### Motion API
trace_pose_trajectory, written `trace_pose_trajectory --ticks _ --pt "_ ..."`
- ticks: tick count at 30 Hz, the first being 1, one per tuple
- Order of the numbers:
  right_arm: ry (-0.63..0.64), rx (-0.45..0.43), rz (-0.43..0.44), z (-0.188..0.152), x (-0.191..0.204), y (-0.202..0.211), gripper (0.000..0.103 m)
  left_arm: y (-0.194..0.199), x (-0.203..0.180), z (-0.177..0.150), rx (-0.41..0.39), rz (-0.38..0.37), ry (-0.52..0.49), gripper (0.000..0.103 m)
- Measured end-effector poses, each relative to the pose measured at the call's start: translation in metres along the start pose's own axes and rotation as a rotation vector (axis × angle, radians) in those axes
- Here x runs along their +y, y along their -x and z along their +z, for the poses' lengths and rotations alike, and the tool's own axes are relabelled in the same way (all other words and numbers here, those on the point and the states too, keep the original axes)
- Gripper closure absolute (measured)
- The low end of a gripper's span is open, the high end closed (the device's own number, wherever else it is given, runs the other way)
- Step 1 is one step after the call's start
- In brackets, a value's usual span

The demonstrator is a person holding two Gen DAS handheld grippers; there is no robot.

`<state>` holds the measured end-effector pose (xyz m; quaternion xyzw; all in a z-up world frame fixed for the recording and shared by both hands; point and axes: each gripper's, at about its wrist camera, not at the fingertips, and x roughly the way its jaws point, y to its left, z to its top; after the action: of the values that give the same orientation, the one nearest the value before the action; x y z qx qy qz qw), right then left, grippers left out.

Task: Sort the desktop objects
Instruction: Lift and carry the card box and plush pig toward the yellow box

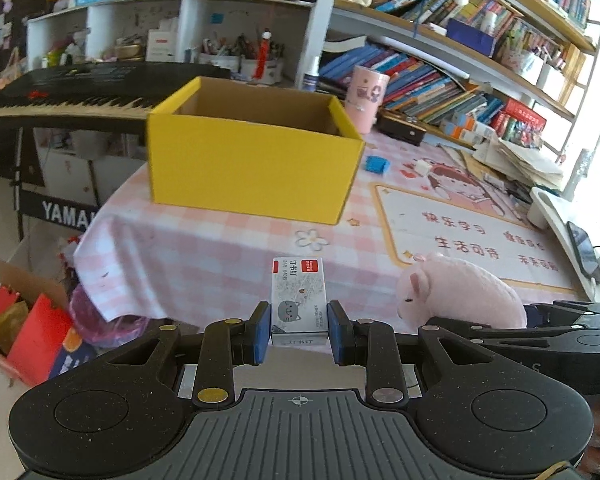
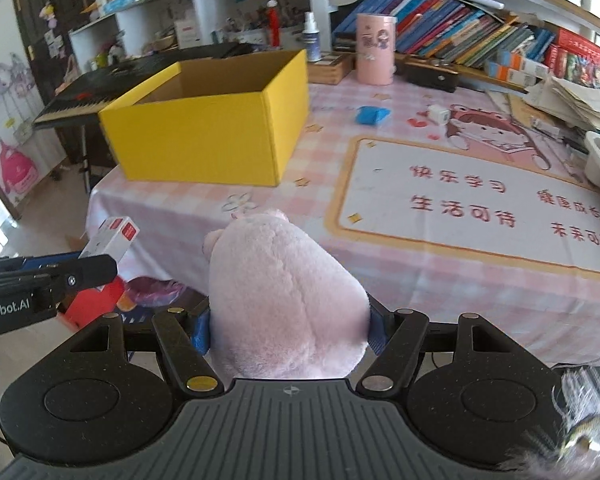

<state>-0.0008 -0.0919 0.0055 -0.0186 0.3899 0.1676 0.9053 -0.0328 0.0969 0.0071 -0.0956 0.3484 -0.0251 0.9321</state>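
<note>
Already both tools were full. The left tool was squeezed shut on a small staple box, with a blue pad pressing each long side. The staple box stuck out straight ahead of the tool, its long way pointing toward the far side of the worktop. The right tool was held half wide around a pink plush pig, which filled the whole gap between the pads. The pig's head pointed forward too.

What mattered most was where the yellow box sat. It stood on the worktop, ahead of both tools and well apart from them, with its top open. From the left tool it lay almost straight ahead, only a little to the left. From the right tool it lay ahead and clearly off to the left. So the left tool looked like the nearer one, with the straighter path. The right tool would have to swing across to the left, and the left tool was just beside it on that side, so they could bump.

Both things hung in the air near the front edge of the worktop. I could not see much of the inside of the yellow box, so maybe something was in there.

A blue block and a white cube lay on the worktop to the right of the yellow box.
</note>
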Motion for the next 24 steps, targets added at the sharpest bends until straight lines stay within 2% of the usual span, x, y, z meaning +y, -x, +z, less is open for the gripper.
trace_pose_trajectory --ticks 13,24 --pt "0.109 0.022 0.083 0.003 0.045 -0.010 0.036 0.018 0.032 -0.006 -0.022 0.074 0.047 0.075" --pt "0.168 0.005 0.121 0.017 0.064 -0.019 0.036 0.014 0.044 0.006 -0.045 0.092 0.052 0.075"
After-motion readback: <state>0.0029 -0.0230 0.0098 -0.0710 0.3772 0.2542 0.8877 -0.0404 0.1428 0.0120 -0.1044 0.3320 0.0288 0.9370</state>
